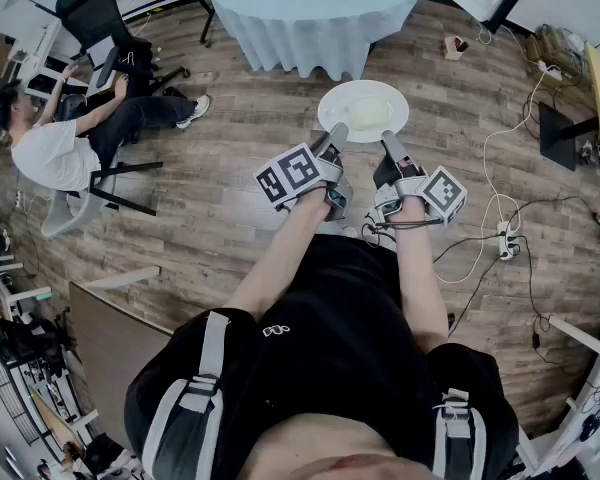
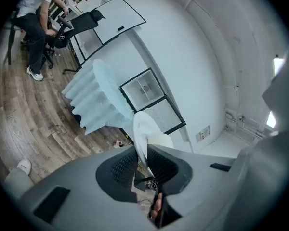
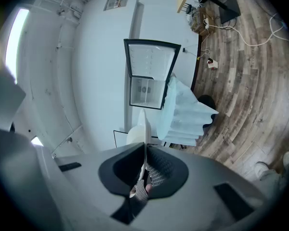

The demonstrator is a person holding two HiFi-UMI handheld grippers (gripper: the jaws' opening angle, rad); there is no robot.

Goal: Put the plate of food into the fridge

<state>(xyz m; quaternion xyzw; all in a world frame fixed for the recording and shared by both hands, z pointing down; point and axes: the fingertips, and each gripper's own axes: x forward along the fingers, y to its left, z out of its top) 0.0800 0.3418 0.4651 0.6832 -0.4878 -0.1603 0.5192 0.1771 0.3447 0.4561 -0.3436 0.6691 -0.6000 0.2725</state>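
A white plate (image 1: 363, 110) with a pale mound of food (image 1: 370, 114) is carried level above the wooden floor, in front of me. My left gripper (image 1: 334, 134) is shut on its near-left rim, and my right gripper (image 1: 390, 144) is shut on its near-right rim. In the left gripper view the plate (image 2: 143, 134) stands edge-on between the black pads. The right gripper view shows the plate's thin rim (image 3: 144, 129) pinched the same way. Ahead in that view stands the fridge (image 3: 149, 74) with its glass door against the white wall.
A round table with a pale blue cloth (image 1: 315, 13) stands just beyond the plate. A person sits on a chair (image 1: 70, 158) at the left. Cables and a power strip (image 1: 505, 240) lie on the floor at the right. A brown board (image 1: 110, 338) stands near my left leg.
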